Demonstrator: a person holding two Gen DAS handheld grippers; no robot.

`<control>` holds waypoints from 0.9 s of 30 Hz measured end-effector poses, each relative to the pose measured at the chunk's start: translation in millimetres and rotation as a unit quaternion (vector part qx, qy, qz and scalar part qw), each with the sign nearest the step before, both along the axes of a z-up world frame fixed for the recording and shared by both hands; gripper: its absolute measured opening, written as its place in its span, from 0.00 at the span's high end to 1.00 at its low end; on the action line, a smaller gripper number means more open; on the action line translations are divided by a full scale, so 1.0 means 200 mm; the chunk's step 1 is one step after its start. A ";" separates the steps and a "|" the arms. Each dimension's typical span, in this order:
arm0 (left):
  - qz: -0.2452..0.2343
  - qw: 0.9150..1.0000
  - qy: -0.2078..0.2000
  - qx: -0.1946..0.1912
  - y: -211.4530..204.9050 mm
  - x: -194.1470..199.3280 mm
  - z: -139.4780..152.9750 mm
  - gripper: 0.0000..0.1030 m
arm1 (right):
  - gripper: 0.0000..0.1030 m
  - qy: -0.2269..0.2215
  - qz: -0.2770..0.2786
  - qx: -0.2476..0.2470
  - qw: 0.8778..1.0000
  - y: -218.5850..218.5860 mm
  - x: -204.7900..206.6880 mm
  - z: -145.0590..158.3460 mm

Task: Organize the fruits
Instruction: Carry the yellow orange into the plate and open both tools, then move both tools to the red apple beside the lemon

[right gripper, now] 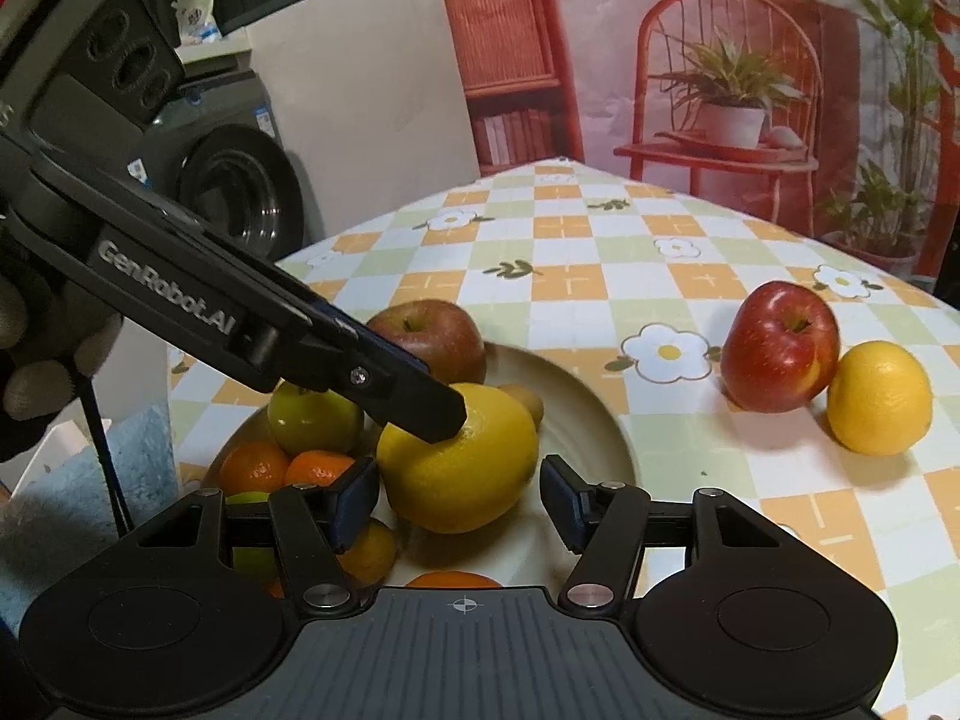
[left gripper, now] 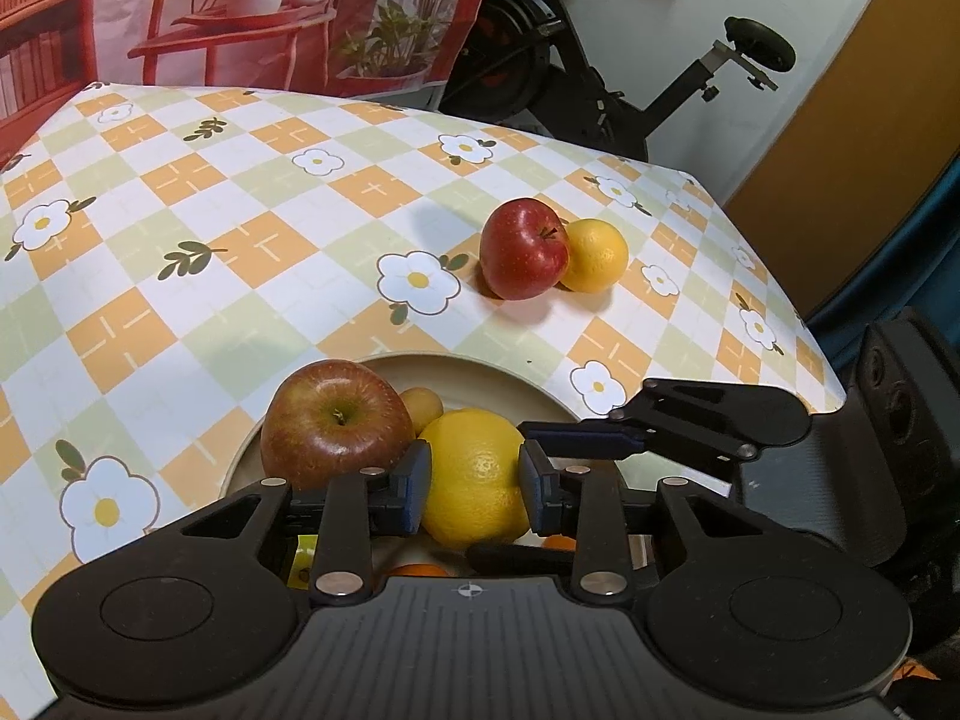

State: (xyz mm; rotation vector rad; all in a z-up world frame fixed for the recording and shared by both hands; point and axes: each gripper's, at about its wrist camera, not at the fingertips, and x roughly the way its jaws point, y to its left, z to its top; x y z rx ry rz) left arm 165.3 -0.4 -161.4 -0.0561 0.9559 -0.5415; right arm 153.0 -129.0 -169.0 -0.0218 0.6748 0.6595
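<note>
Left wrist view — left gripper clamped on glossy, dimpled yellow lemon, right gripper spread apart.

Exercise bike, washing machine, printed backdrop

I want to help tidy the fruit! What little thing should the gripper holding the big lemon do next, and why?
Probably open its jaws and let go. The left gripper is shut on the big lemon, which already sits in the plate among the other fruit. A red apple and another lemon wait on the tablecloth.
</note>
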 end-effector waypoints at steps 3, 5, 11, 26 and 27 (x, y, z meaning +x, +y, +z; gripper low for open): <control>0.000 1.000 0.000 0.001 0.00 0.00 0.00 0.66 | 0.46 -0.011 -0.003 0.006 1.000 -0.04 -0.02 0.03; -0.002 1.000 0.001 0.002 0.00 0.00 0.00 0.66 | 0.46 -0.018 -0.009 0.013 1.000 -0.09 -0.04 0.04; -0.002 1.000 0.002 0.005 -0.01 0.00 0.00 0.65 | 0.46 -0.031 -0.039 0.021 0.999 -0.24 -0.06 0.06; 0.018 0.998 -0.060 -0.010 -0.07 0.04 0.15 0.65 | 0.46 -0.055 -0.137 0.026 0.989 -0.54 -0.03 0.02; 0.019 0.997 -0.073 -0.010 -0.09 0.04 0.18 0.65 | 0.46 -0.056 -0.141 0.026 0.988 -0.55 -0.02 0.01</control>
